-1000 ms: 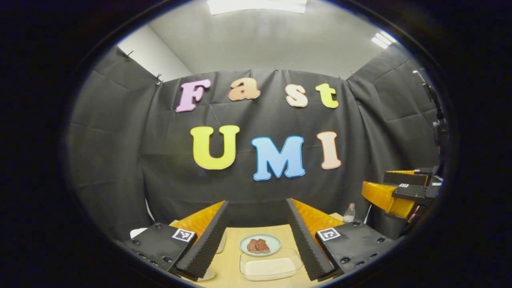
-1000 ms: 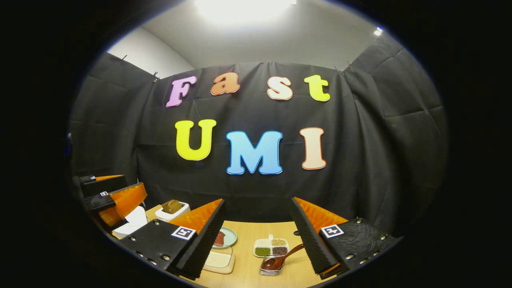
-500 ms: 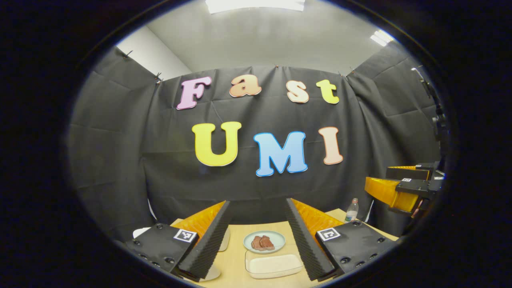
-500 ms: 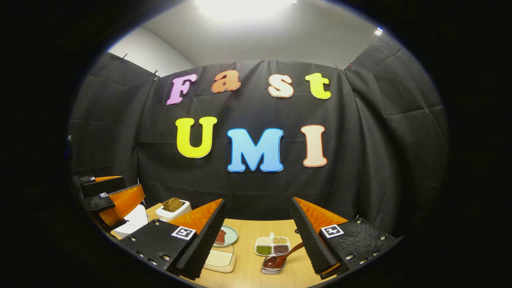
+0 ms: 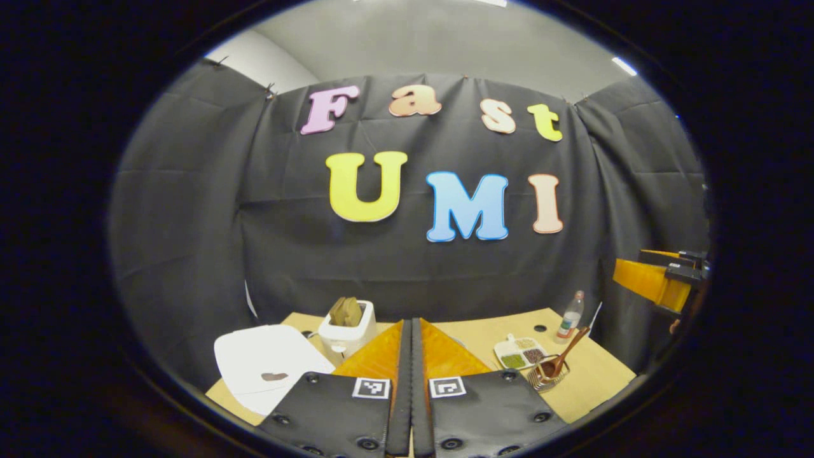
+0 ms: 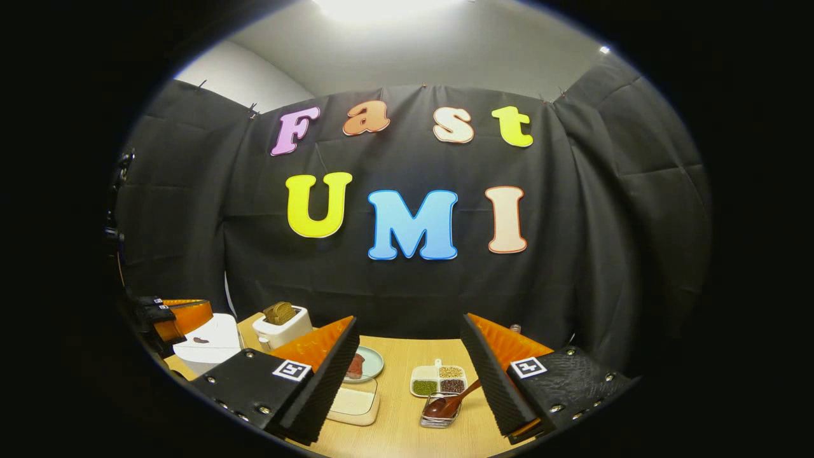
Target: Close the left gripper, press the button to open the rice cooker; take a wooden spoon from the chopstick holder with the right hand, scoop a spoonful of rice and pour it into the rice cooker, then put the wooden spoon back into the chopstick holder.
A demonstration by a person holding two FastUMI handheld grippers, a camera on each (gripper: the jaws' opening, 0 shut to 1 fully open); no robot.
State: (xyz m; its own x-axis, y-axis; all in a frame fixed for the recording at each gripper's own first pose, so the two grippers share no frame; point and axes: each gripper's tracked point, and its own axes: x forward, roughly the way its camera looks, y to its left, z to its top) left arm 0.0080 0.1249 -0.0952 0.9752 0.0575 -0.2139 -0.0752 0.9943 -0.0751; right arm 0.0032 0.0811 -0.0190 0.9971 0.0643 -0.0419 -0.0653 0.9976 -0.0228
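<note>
The left gripper [image 5: 411, 356] has its two fingers pressed flat together on nothing, and it hangs above the table [image 5: 604, 372], just beside the white rice cooker [image 5: 267, 366], whose lid is down. I judge the button press is the step in hand; the closed tip must go down on the lid's button. The right gripper [image 6: 407, 362] waits wide open, with the wooden spoon [image 6: 448, 404] resting in its chopstick holder [image 6: 434, 418].

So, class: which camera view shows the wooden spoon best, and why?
The right gripper view: the wooden spoon lies between that gripper's open tongs, bowl down in the chopstick holder, handle slanting up to the right. The left gripper view shows the same spoon smaller and off to the right, standing in the holder.
</note>
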